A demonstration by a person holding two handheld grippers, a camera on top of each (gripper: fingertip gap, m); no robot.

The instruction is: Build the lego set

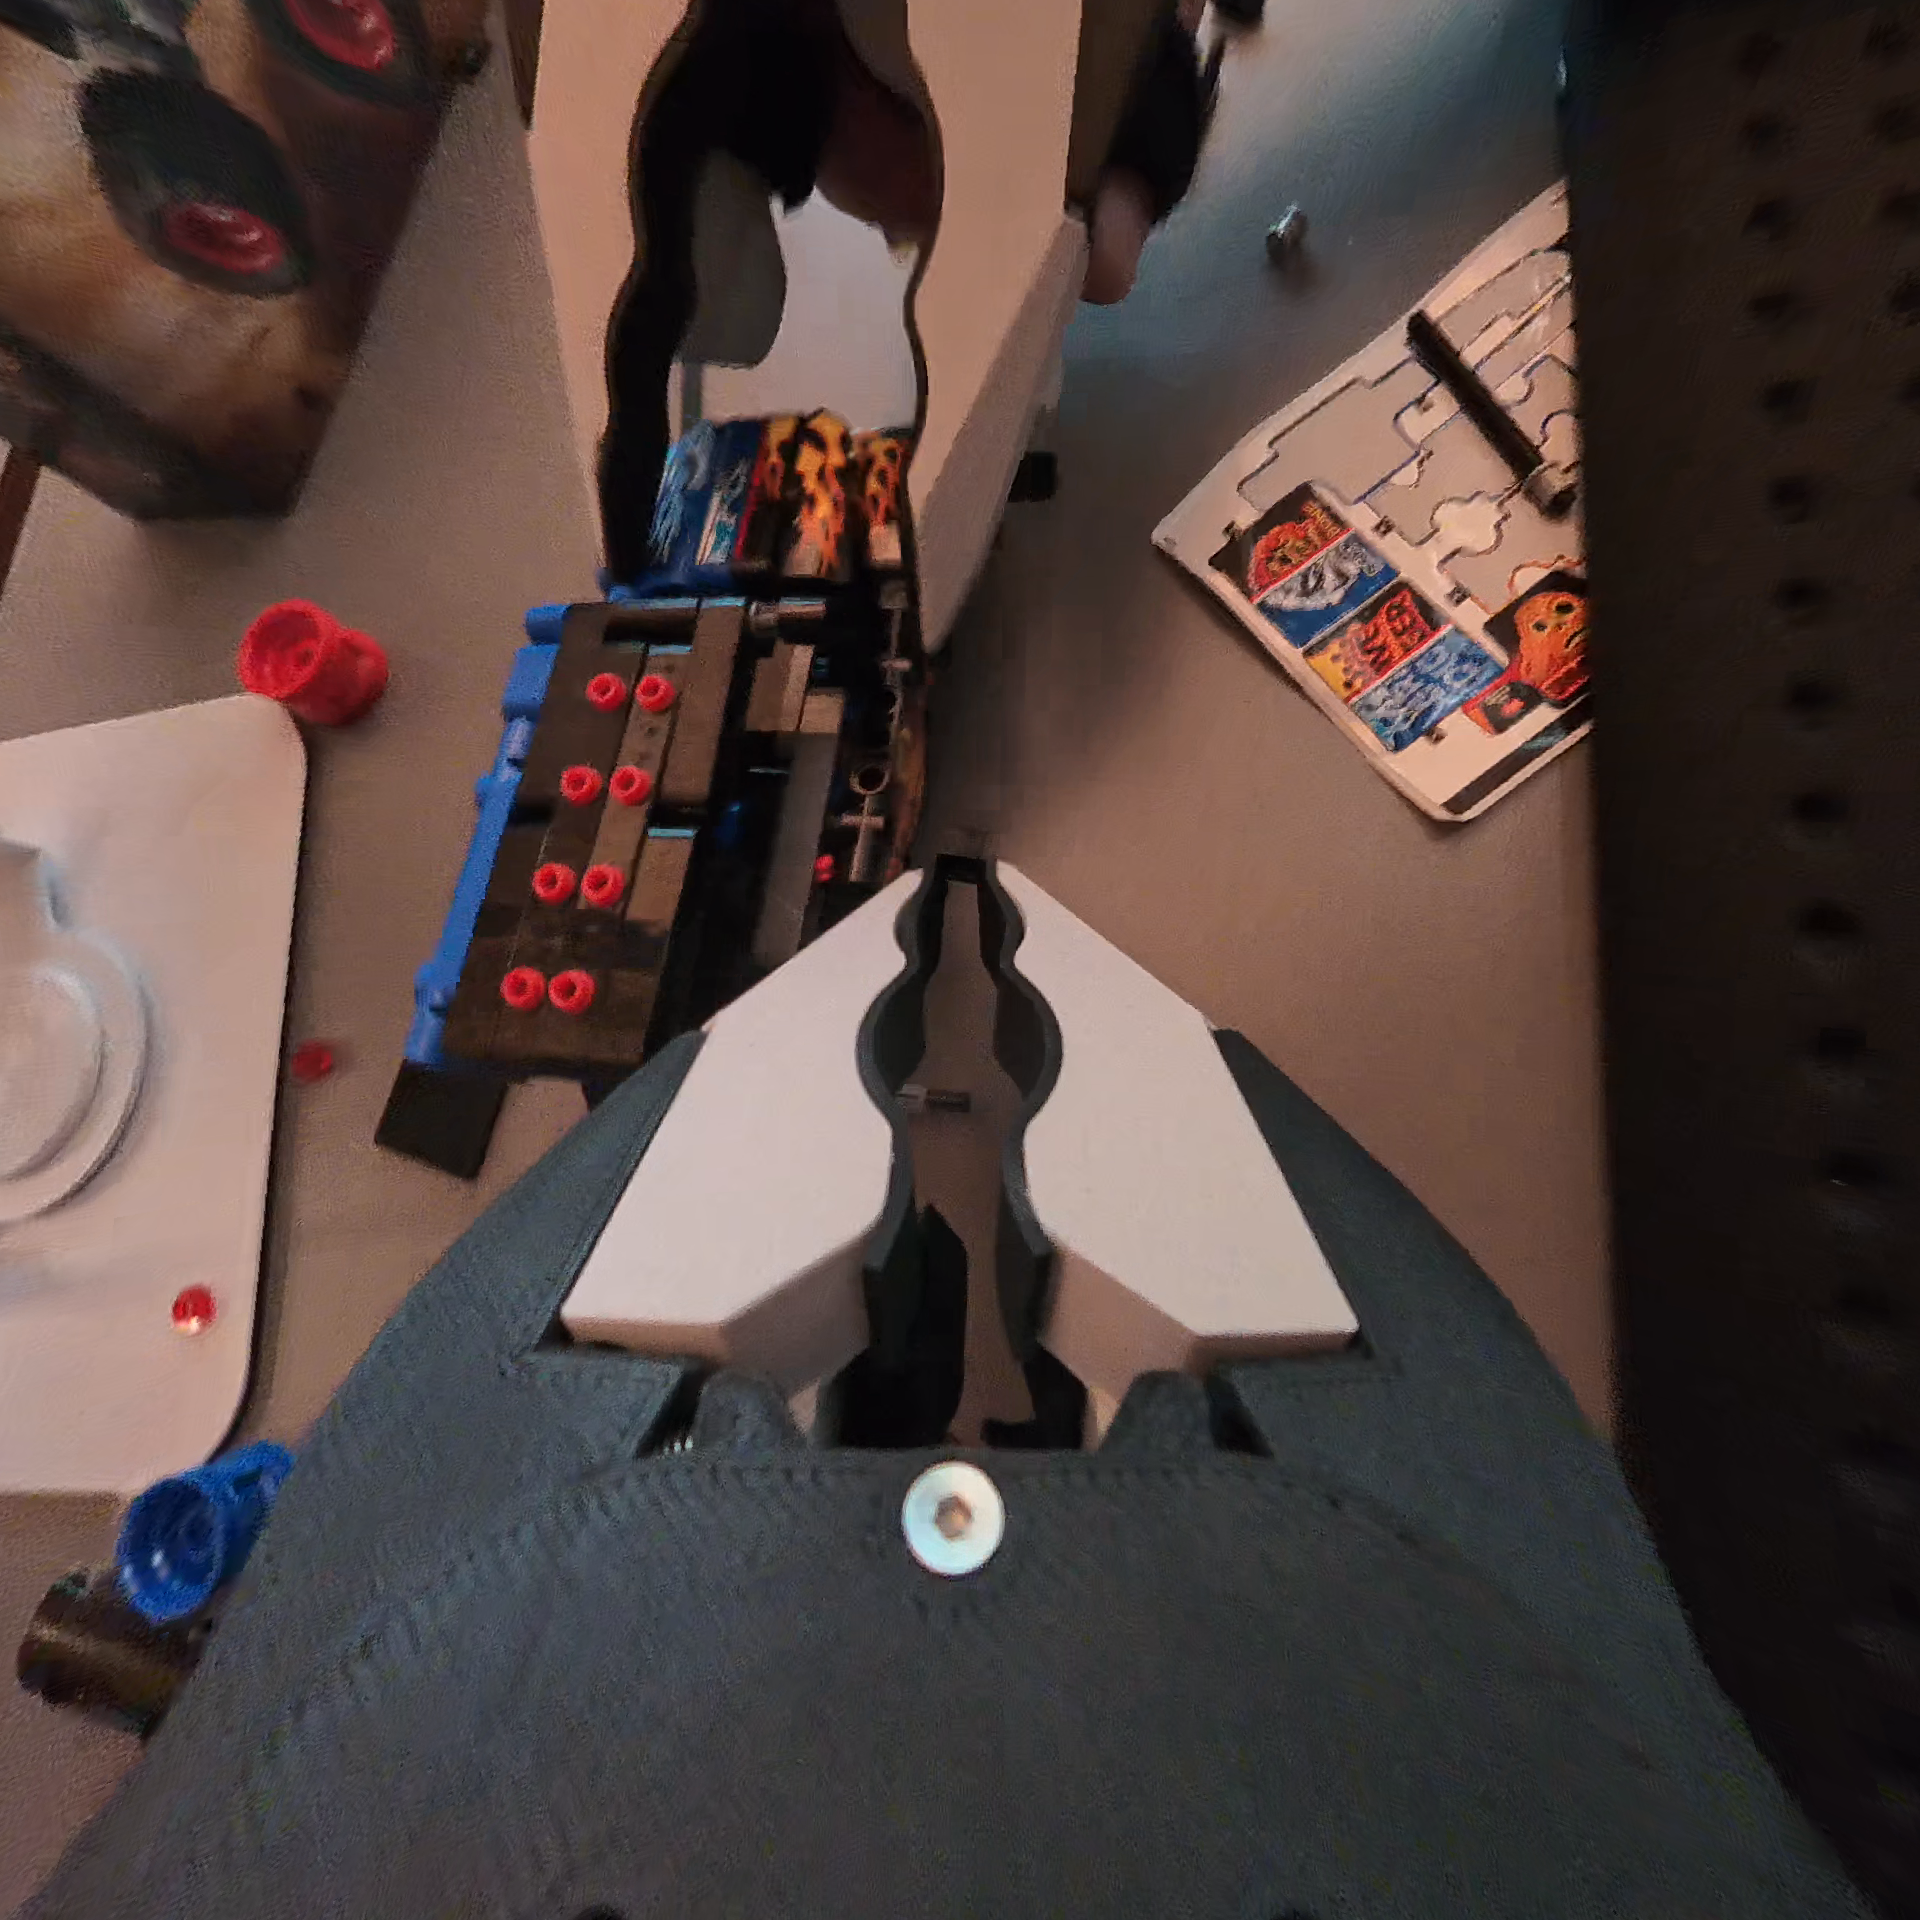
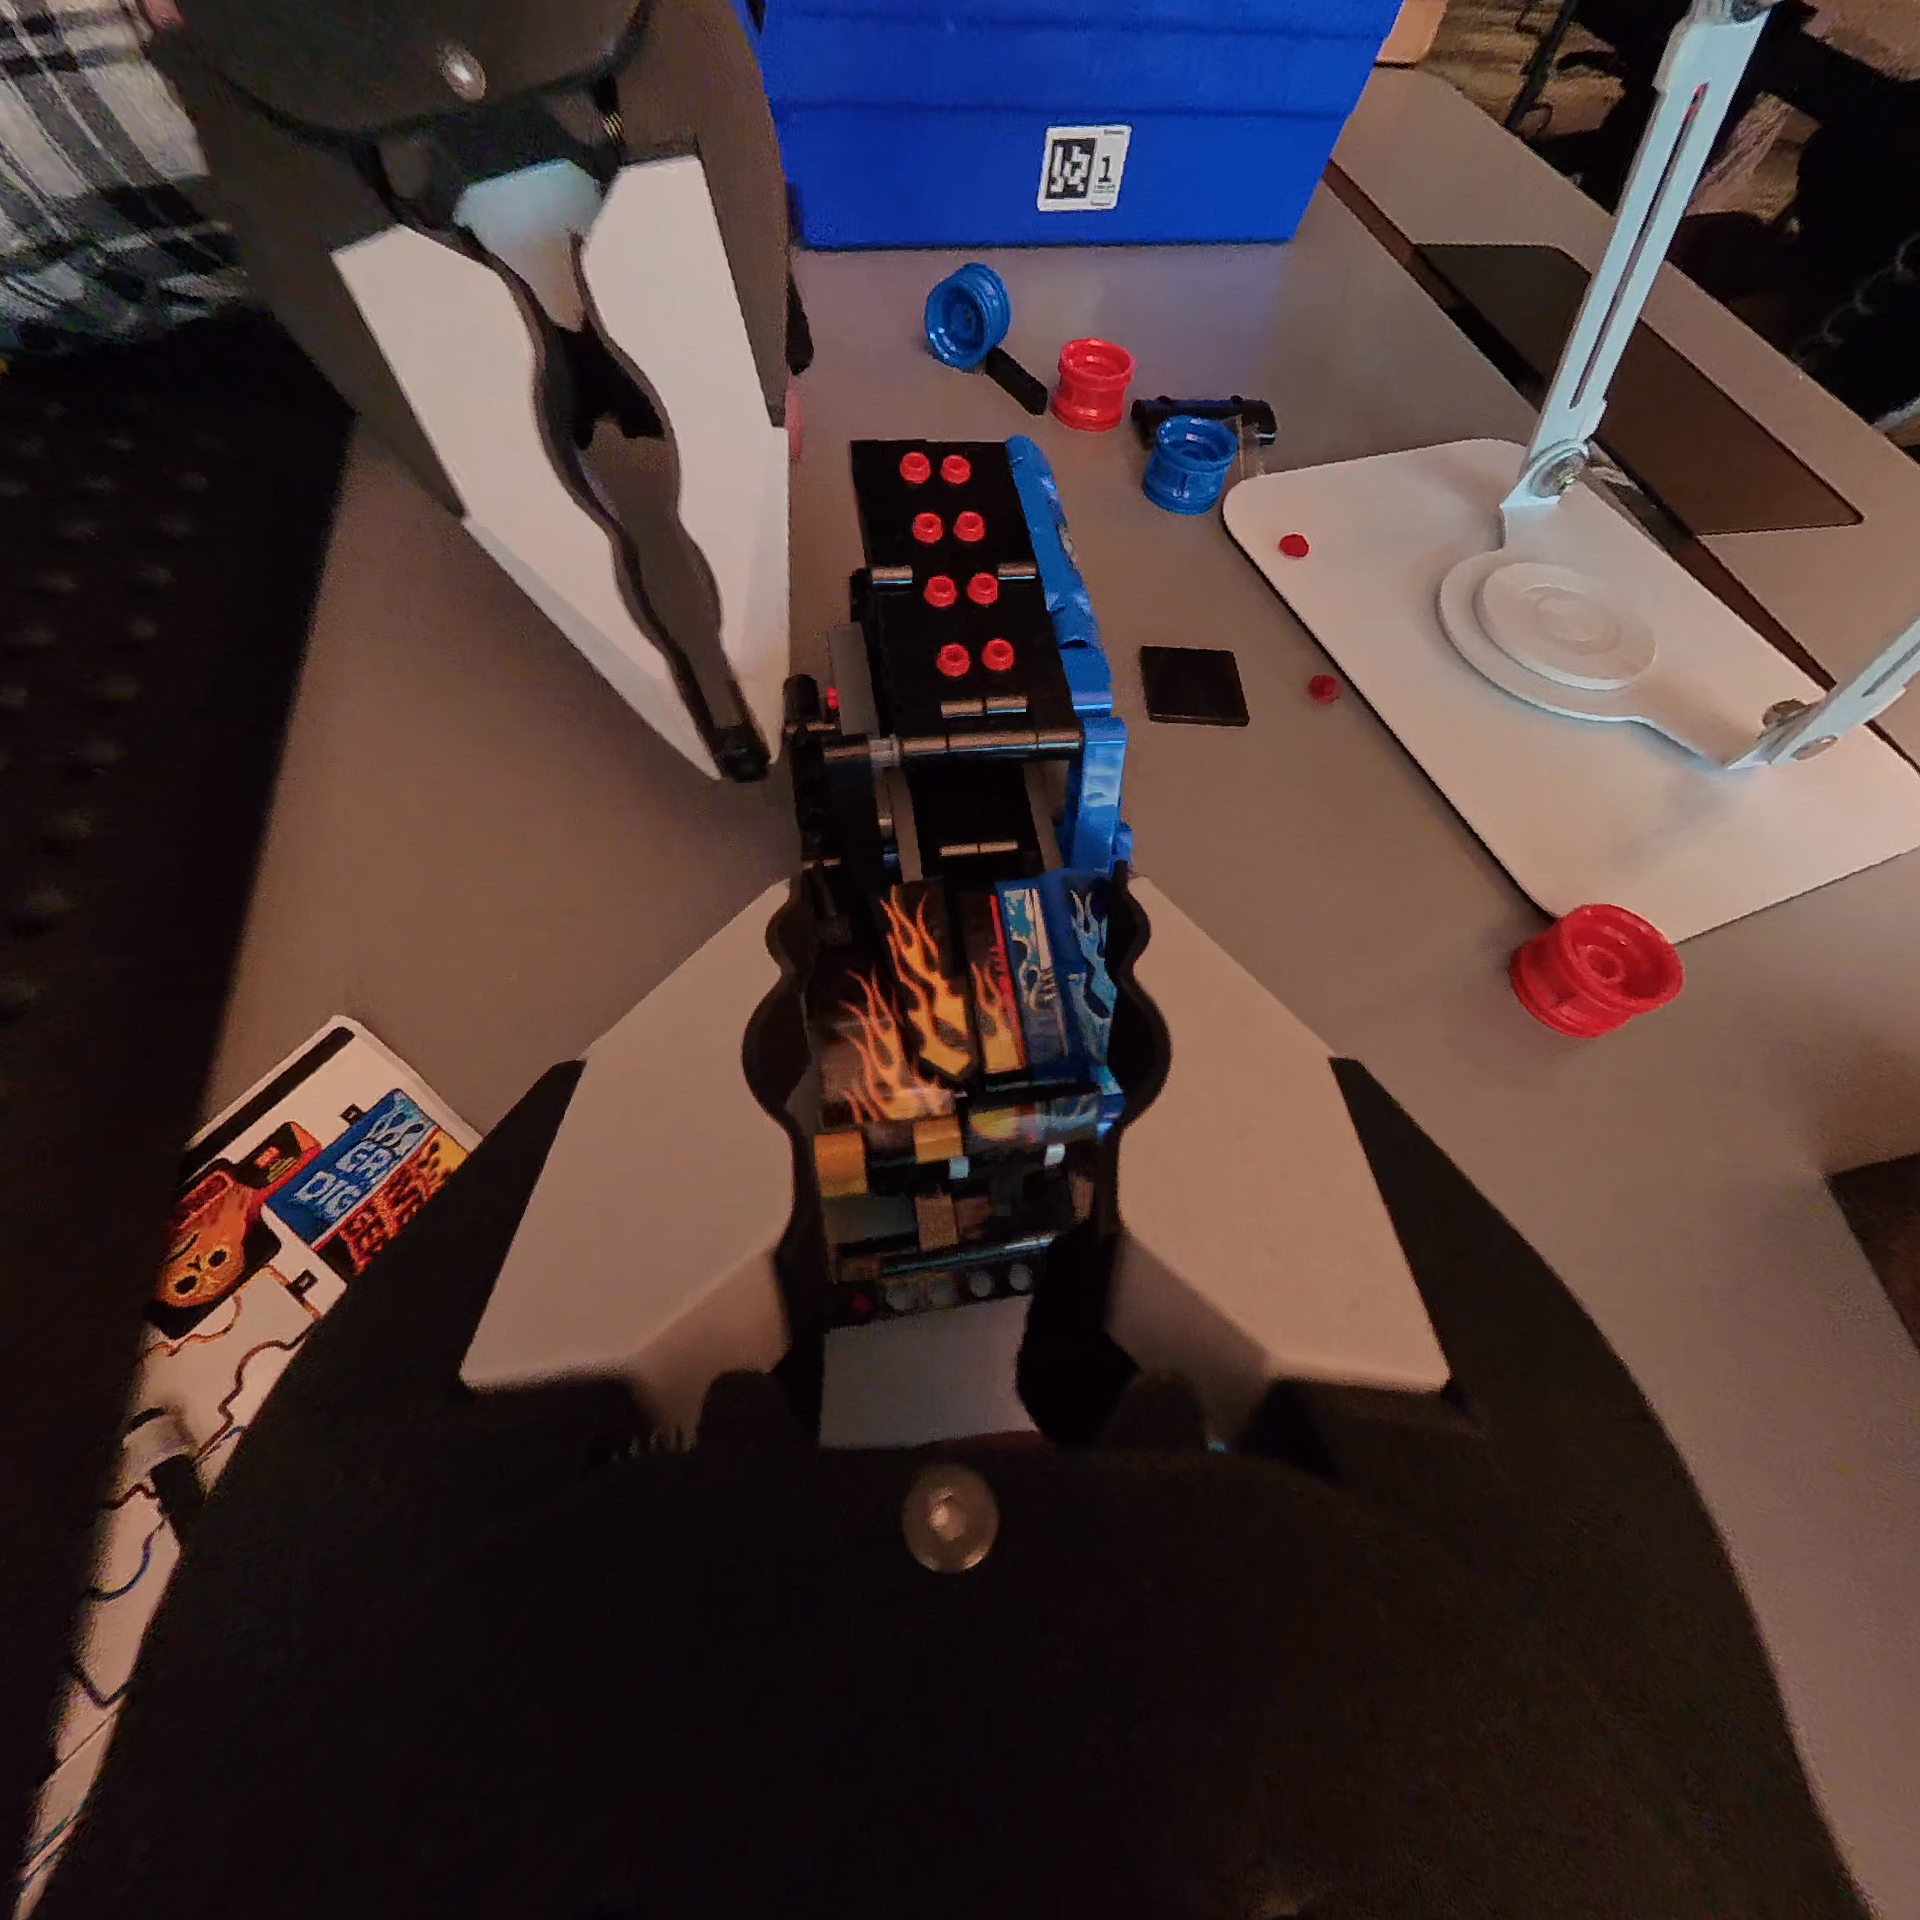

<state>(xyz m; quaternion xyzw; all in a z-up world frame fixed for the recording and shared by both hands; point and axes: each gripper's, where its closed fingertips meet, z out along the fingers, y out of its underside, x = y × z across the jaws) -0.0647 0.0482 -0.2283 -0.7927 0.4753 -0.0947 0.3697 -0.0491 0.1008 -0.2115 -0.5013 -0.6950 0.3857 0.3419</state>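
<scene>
Roughly at the middle of the grey table (image 2: 1351, 790) lies the half-built lego truck (image 2: 977, 644), a long black body with one blue side and paired red studs along its top. Beyond it, at twelve o'clock in the right wrist view, stands a blue bin (image 2: 1039, 104); at two o'clock sits a white stand base (image 2: 1558, 748). A sticker sheet (image 1: 1382, 582) lies at two o'clock in the left wrist view.

The right gripper (image 2: 951, 1081) is clamped across the truck's flame-printed cab end, its white fingers (image 2: 665, 1164) pressing both flanks. The left gripper (image 1: 961, 883) has its jaws drawn almost together on a small dark piece (image 1: 961, 868) at the tips, just beside the truck's side, where an axle end pokes out. I cannot tell what kind of piece it is.

Loose wheel hubs lie around: a red hub (image 2: 1595, 971) at three o'clock, a second red one (image 2: 1091, 382) and two blue hubs (image 2: 1190, 462) near the bin, plus a flat black tile (image 2: 1193, 684).

The truck should be light and stiff as a whole, but it is pressed together, so side panels and stickered plates could pop off under a twist. The broad squeeze across the cab looks the sound hold. The tiny piece is smooth and hard, likely to slip or skew, so it wants a firm, square pinch.
</scene>
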